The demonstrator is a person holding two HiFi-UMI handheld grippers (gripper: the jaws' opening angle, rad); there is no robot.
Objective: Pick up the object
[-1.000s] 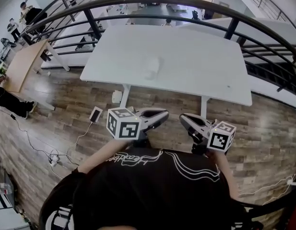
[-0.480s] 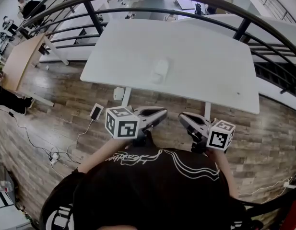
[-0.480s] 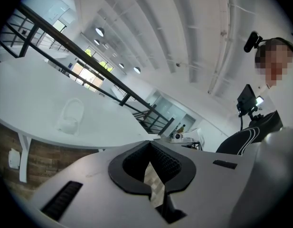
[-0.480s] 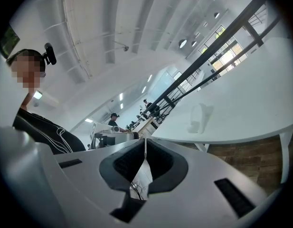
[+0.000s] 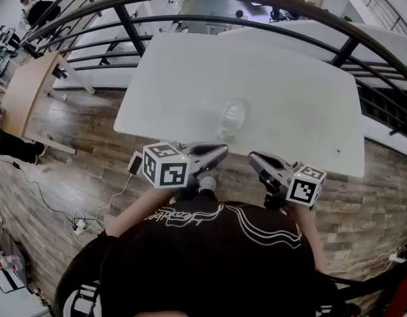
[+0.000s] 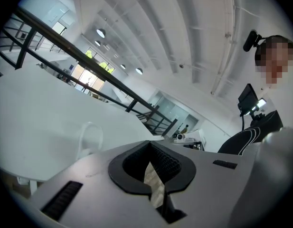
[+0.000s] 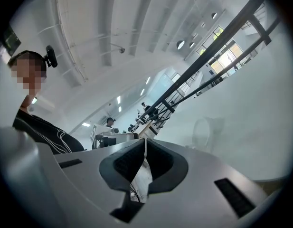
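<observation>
A pale, see-through cup-like object (image 5: 233,119) lies on the white table (image 5: 190,78), near its front edge. It shows faintly in the left gripper view (image 6: 89,137) and in the right gripper view (image 7: 206,129). My left gripper (image 5: 221,152) is held at chest height just short of the table's front edge, below and left of the object, jaws shut and empty (image 6: 149,144). My right gripper (image 5: 253,158) is level with it on the right, also shut on nothing (image 7: 145,140). Neither touches the object.
A black curved railing (image 5: 124,22) runs behind and around the table. Wood-plank floor (image 5: 78,164) lies below, with cables and a small white device (image 5: 133,164) by the table leg. A wooden table (image 5: 28,88) stands at the left, with people beyond it.
The view has closed in on the table: the object now sits lower and nearer the two grippers. Both grippers stay shut in the same pose in front of the person.
</observation>
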